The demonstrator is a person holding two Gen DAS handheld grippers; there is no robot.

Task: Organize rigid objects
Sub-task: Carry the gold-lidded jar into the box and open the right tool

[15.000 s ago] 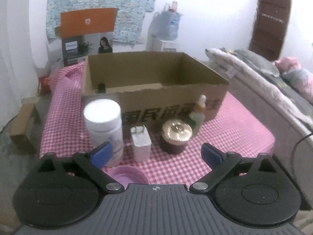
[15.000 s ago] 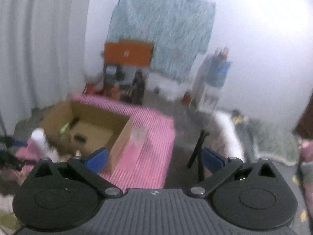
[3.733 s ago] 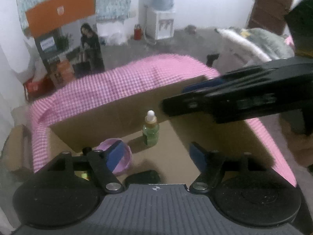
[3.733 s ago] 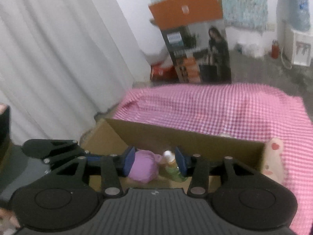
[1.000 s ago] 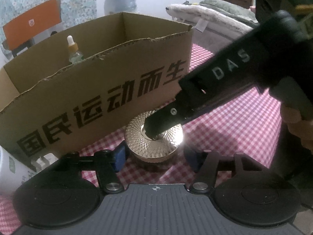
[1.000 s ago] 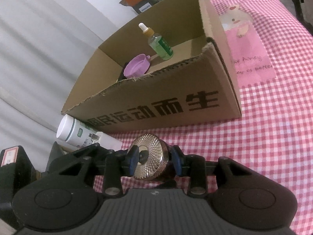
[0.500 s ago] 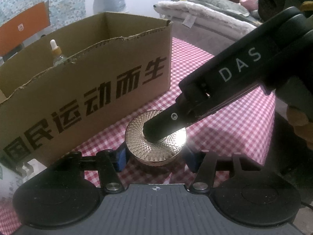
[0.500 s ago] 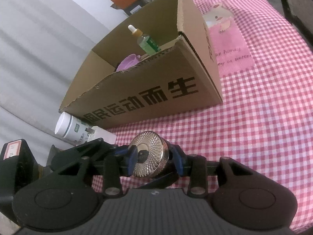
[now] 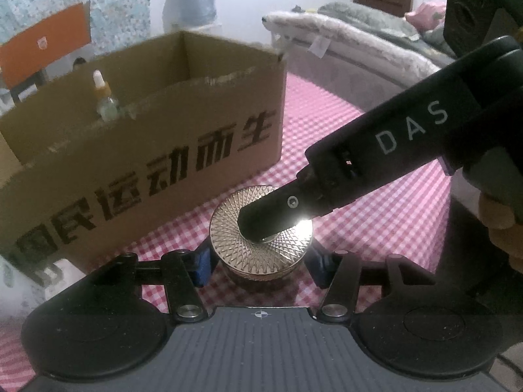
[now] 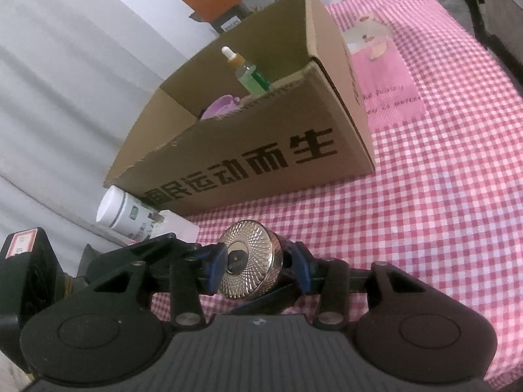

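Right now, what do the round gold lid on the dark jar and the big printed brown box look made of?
Round gold lid: metal or metallised plastic, probably; its fine cross-hatched top is shiny and throws a bright glare.
Dark jar beneath: dark, glossy wall, glass or plastic; too shadowed to tell.
Big printed brown box: corrugated cardboard, matte, with ragged torn top edges and black printed characters.

The green dropper bottle [image 10: 249,75] and the purple lid [image 10: 219,106], which stood in front of the cardboard box [image 10: 261,160] fifteen seconds ago, now sit inside it. Both hand-held grippers have left the box: the left hand-held gripper [image 9: 258,263] now brackets the gold-lidded jar [image 9: 261,228] on the desk, while the right hand-held gripper [image 10: 260,266] closes around its lid from above.
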